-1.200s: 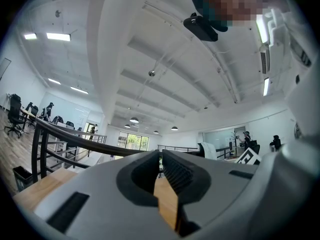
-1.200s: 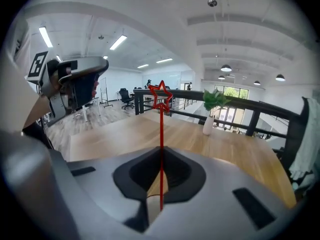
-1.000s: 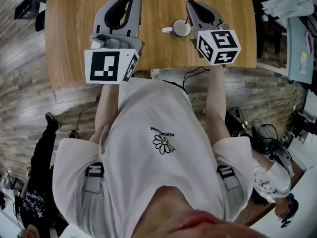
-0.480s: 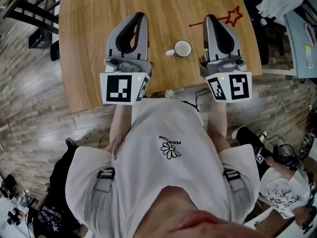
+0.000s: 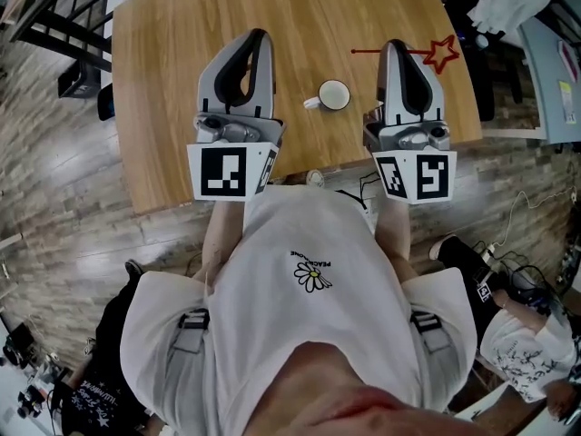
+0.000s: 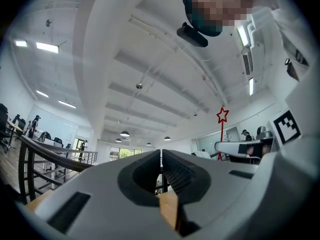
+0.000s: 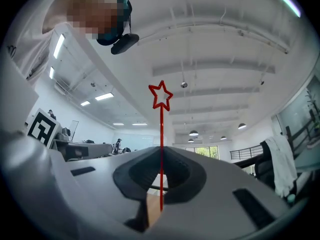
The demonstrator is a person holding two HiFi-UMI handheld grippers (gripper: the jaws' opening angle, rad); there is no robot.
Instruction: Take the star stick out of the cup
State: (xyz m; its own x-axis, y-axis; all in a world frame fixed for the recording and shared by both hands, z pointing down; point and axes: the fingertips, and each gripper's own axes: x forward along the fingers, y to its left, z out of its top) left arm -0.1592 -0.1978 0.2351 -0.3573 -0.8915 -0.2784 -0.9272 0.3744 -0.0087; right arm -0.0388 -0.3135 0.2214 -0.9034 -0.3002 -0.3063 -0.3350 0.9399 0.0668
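Observation:
The red star stick (image 5: 427,53) is out of the cup and level above the table's right part, star end at the right. My right gripper (image 5: 397,45) is shut on its thin shaft; in the right gripper view the star stick (image 7: 161,98) rises straight out from between the closed jaws of the right gripper (image 7: 161,154). The white cup (image 5: 333,94) stands on the wooden table (image 5: 182,80), between the two grippers. My left gripper (image 5: 257,36) hovers left of the cup, shut with nothing in it. The left gripper (image 6: 161,156) view also shows the star stick (image 6: 222,117) off to its right.
The table's near edge runs just under both marker cubes. A dark railing (image 5: 64,16) stands off the table's far left corner. White cloth (image 5: 517,3) lies beyond the right edge. Cables (image 5: 354,198) trail on the floor, and people stand at the lower left and lower right.
A second ago the stick stood in the cup by the right gripper. It has since come out of the cup and moved right with the gripper, now lying level.

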